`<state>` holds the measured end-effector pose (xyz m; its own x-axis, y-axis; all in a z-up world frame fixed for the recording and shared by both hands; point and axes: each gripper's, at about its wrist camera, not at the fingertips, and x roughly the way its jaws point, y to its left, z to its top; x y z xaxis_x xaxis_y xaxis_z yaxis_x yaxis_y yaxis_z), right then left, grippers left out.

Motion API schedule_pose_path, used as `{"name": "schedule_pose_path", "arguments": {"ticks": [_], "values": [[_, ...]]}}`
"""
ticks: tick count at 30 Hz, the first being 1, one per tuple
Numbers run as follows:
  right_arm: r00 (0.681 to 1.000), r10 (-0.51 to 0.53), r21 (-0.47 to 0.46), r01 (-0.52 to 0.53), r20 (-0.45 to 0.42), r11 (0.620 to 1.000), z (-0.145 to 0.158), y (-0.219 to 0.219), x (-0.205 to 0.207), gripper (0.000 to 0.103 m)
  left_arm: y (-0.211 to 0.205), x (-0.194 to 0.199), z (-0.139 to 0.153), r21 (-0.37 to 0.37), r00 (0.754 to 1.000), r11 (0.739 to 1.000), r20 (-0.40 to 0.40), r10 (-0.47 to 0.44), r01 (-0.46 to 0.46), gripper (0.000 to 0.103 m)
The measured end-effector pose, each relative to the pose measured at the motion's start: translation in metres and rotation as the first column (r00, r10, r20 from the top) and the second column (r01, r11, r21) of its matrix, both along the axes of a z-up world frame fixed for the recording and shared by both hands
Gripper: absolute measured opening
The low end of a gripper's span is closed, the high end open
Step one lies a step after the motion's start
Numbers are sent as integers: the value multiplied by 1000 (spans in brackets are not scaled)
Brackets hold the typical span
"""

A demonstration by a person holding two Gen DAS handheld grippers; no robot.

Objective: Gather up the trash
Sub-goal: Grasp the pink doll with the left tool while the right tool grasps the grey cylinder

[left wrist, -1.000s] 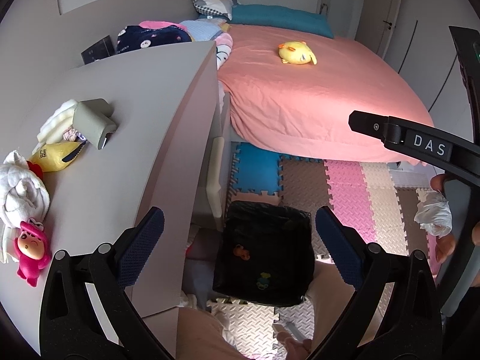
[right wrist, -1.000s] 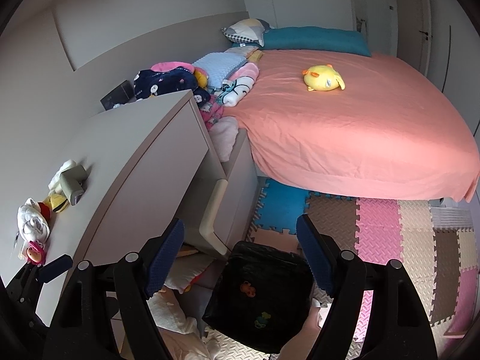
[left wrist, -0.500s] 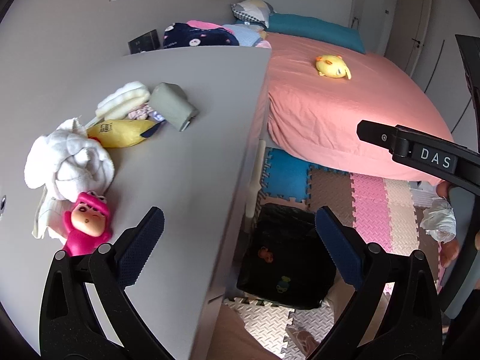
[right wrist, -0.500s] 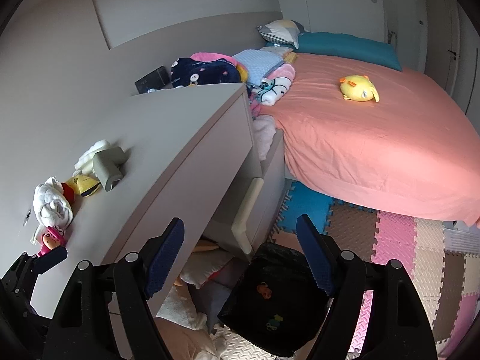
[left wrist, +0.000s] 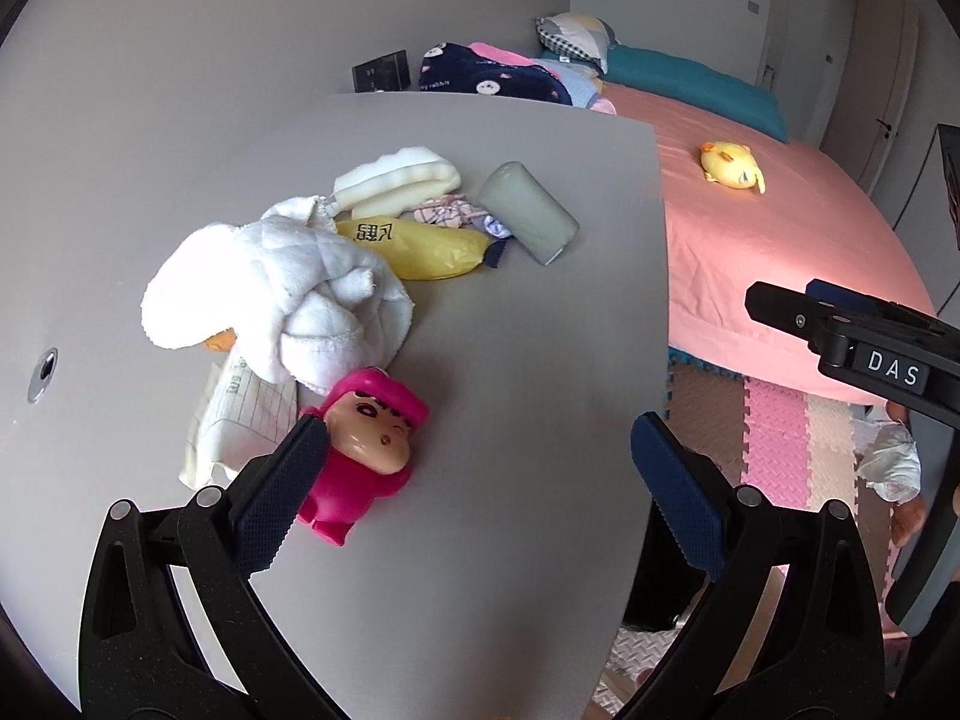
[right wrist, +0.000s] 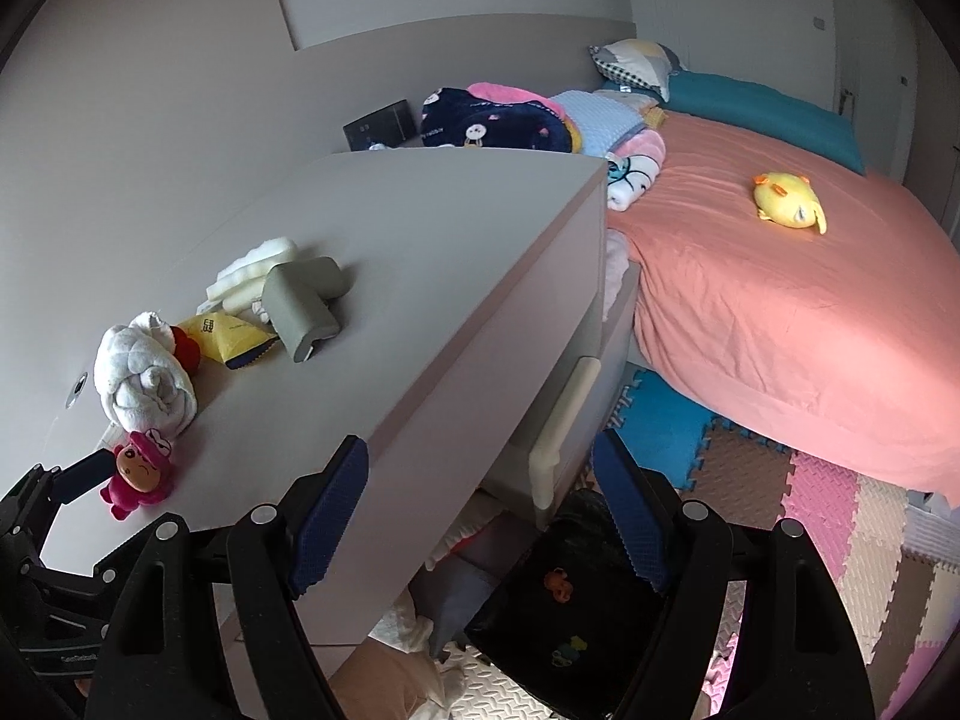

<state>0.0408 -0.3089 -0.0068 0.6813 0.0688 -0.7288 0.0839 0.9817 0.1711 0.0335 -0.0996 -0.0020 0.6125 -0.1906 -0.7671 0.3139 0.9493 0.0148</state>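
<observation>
1. The left gripper [left wrist: 474, 480] hangs released and empty above the grey desk top [left wrist: 510, 360]; the right gripper [right wrist: 480, 510], also spread and empty, hovers over the black-lined trash bin [right wrist: 570, 618] on the floor below it.
2. Little looks collected: the yellow snack wrapper [left wrist: 420, 246] and crumpled paper slip [left wrist: 240, 414] lie ahead-left of the left gripper, beside the pink cartoon figurine [left wrist: 360, 450] and white quilted cloth [left wrist: 276, 294].
3. Compared with a second ago, the left gripper has swung from the bin toward the desk clutter, which now sits much closer.
</observation>
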Motion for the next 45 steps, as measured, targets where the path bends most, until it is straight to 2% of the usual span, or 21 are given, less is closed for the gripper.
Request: {"name": "schedule_pose_path", "arguments": {"ticks": [6, 15, 16, 21, 28, 38, 40, 43, 44, 45], "values": [[998, 55, 1, -55, 0, 998, 3, 18, 15, 78, 15, 10, 2, -10, 1000, 1000, 0, 21, -21, 97], [994, 110, 4, -110, -17, 994, -1, 40, 45, 78, 32, 27, -14, 38, 996, 996, -24, 80, -79, 97], [993, 117, 2, -117, -19, 993, -2, 43, 49, 78, 34, 28, -15, 47, 996, 995, -20, 84, -83, 95], [988, 156, -6, -156, -15, 988, -1, 57, 67, 77, 37, 30, -22, 90, 996, 992, -10, 87, -86, 69], [979, 204, -22, -204, -16, 979, -1, 79, 91, 77, 42, 28, -23, 71, 997, 994, -13, 81, -80, 68], [979, 202, -22, -203, -25, 979, -9, 86, 114, 77, 45, 28, -21, 52, 997, 996, -22, 80, -79, 68], [979, 201, -32, -202, -24, 979, -9, 87, 116, 72, 45, 28, -21, 52, 996, 995, -21, 81, -80, 68], [974, 224, -36, -225, -30, 974, -10, 89, 119, 59, 45, 29, -20, 43, 996, 995, -25, 87, -86, 68], [972, 234, -38, -235, -32, 971, -10, 90, 120, 51, 45, 29, -20, 40, 996, 995, -27, 89, -88, 68], [970, 241, -40, -242, -40, 969, -11, 91, 120, 51, 45, 30, -20, 37, 996, 995, -28, 90, -88, 68]]}}
